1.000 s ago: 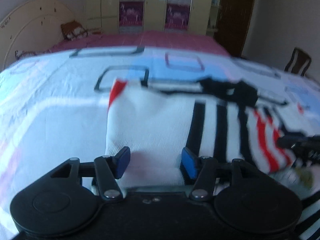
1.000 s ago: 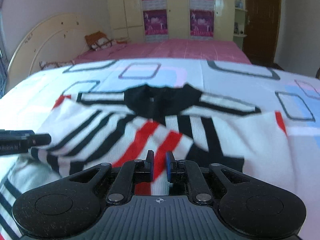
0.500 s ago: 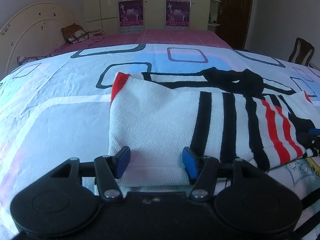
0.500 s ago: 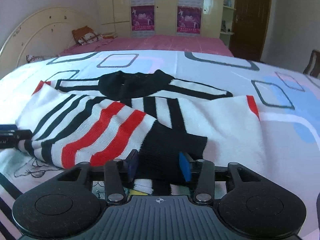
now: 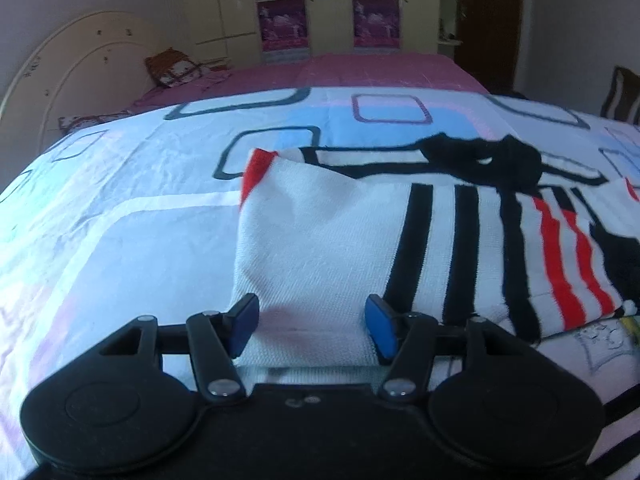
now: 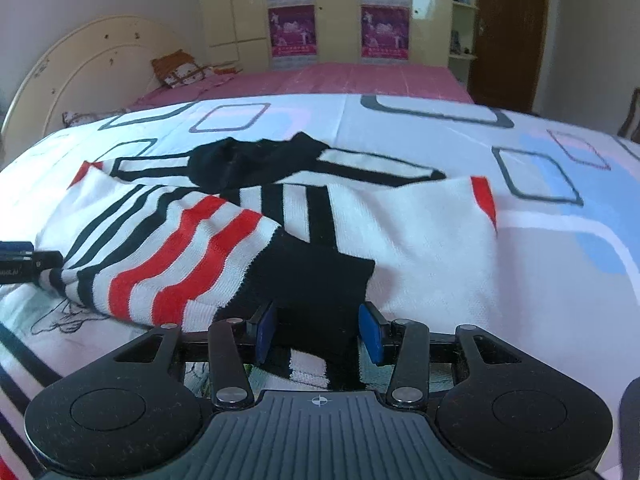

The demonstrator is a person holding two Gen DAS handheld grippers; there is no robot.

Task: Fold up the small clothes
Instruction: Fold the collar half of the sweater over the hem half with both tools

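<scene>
Striped knit top (image 6: 248,232) btwn tools

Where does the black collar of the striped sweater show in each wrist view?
Left wrist: the black collar lies upper right of centre, beyond the white folded panel.
Right wrist: the black collar lies upper left of centre, beyond the red-striped sleeve.
Shared landmark: the purple posters on the far wardrobe.
</scene>
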